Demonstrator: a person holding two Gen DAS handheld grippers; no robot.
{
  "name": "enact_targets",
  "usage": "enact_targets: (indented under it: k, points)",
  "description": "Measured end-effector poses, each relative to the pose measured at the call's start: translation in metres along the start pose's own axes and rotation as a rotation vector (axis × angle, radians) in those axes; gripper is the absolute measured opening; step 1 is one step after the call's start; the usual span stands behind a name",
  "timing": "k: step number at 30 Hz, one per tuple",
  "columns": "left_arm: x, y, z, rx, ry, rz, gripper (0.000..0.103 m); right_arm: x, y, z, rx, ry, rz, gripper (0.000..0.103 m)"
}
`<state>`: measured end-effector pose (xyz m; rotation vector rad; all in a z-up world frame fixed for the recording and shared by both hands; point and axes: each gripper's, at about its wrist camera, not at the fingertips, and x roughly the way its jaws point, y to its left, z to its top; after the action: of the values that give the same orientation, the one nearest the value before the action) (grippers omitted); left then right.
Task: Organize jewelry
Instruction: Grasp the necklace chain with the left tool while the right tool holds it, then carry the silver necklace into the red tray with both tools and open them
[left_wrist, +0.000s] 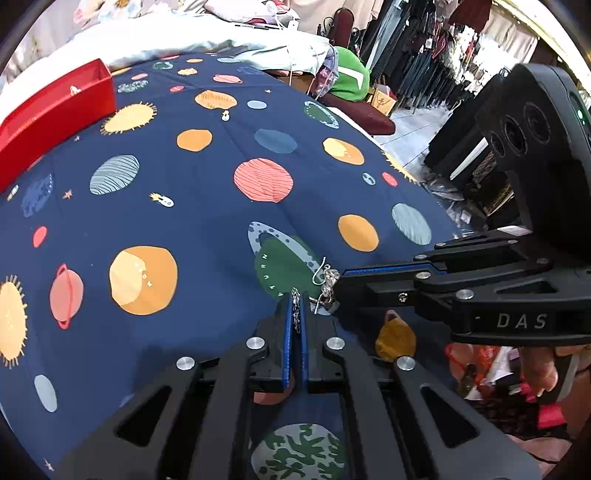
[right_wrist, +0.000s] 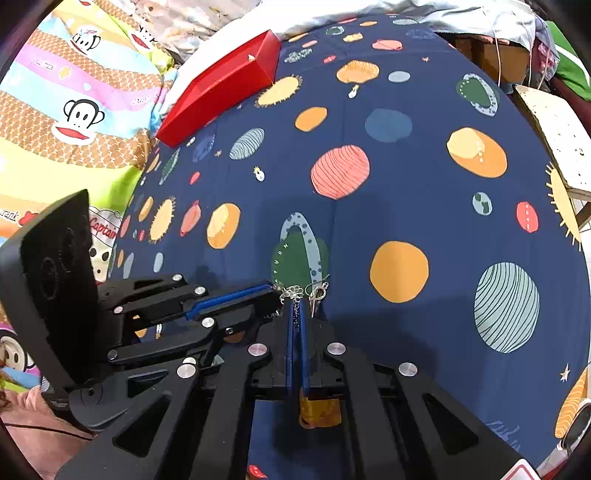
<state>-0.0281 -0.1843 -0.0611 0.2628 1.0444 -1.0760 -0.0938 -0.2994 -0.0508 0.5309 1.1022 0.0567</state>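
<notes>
Both closed grippers, left (left_wrist: 294, 314) and right (right_wrist: 297, 306), are pinched on one tangled silver earring (left_wrist: 325, 286), held above the bedspread (left_wrist: 207, 221) near its front edge. If they are pulled apart, its chain could be snapped or dropped.

Two tongs meet tip to tip low over a wide planet-print bedspread, most of it bare cloth.

The left tongs (left_wrist: 295, 314) and right tongs (right_wrist: 297, 314) crowd one spot, both pinched on a silver earring (left_wrist: 327, 286), leaving little room between them. Ahead, the bedspread (left_wrist: 207, 221) lies flat and open. A red box (left_wrist: 55, 110) stands at its far left corner. A rumpled white quilt (left_wrist: 221, 40) banks the far edge, and patterned pillows (right_wrist: 66, 110) line the left side.
</notes>
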Motion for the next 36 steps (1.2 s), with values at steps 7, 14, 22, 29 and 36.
enact_targets:
  k: [7,14,22,29,36]
  points:
    - [-0.033,0.013,0.008,-0.056,-0.079,-0.019,0.002,-0.022,0.015,0.011,-0.039,-0.061,0.012,0.003]
    - [-0.088,0.035,0.028,-0.101,-0.206,0.038,0.002,-0.050,0.047,0.042,-0.121,-0.166,0.050,0.003]
    - [-0.148,0.076,0.053,-0.144,-0.352,0.137,0.002,-0.054,0.109,0.103,-0.254,-0.267,0.113,0.003]
    - [-0.188,0.125,0.078,-0.176,-0.457,0.228,0.002,-0.042,0.161,0.160,-0.356,-0.328,0.142,0.003]
    - [-0.197,0.175,0.107,-0.204,-0.497,0.285,0.002,-0.008,0.189,0.222,-0.393,-0.324,0.132,0.003]
